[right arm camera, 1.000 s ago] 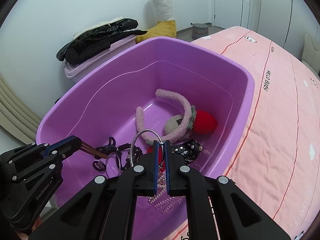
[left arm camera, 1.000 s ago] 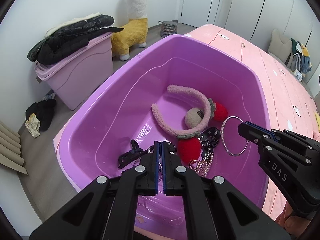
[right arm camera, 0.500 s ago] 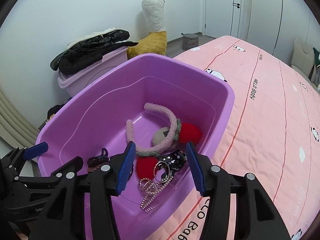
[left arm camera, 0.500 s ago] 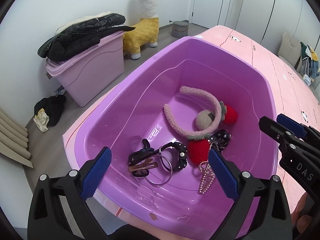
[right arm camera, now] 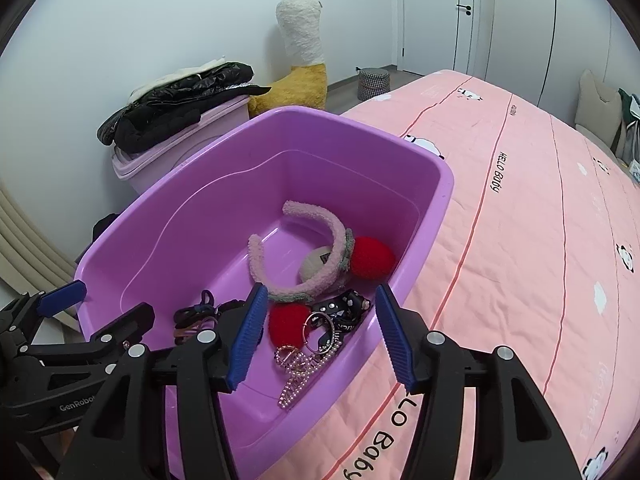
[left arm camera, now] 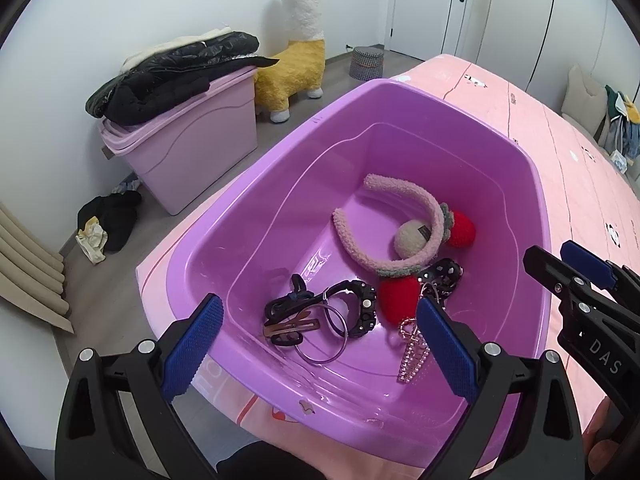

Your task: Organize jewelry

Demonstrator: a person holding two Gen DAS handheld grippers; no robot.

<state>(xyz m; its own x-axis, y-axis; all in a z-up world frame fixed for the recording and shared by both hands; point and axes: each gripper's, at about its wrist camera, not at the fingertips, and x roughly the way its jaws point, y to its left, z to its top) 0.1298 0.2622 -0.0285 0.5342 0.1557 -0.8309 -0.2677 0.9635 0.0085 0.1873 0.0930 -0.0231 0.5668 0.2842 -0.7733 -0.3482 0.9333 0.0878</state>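
A purple tub [left arm camera: 256, 200] [right arm camera: 168, 216] sits on the pink bed. In it lie a fuzzy pink headband [left arm camera: 400, 196] [right arm camera: 320, 216] with red pom-poms [left arm camera: 398, 294] [right arm camera: 372, 256], a silver bangle [left arm camera: 340, 350], black hair ties and a clip [left arm camera: 288, 308] [right arm camera: 196, 312], a brown hair clip [left arm camera: 290, 326], a black beaded bracelet [left arm camera: 366, 304] and a rhinestone clip [left arm camera: 412, 354] [right arm camera: 298, 372]. My left gripper [left arm camera: 316, 348] [right arm camera: 104, 304] is open and empty above the tub's near edge. My right gripper [right arm camera: 320, 336] [left arm camera: 568, 264] is open and empty above the tub's right side.
The pink bedspread [right arm camera: 520, 240] stretches to the right. On the floor to the left stand a lilac storage box [left arm camera: 192, 152] with a black jacket [left arm camera: 168, 76] on it and a plush alpaca [left arm camera: 300, 40]. Clothes [left arm camera: 112, 220] lie on the floor.
Both grippers were shut over the tub, the right on the silver bangle, the left on small items. Both have opened, let them drop into the tub, and drawn back and up.
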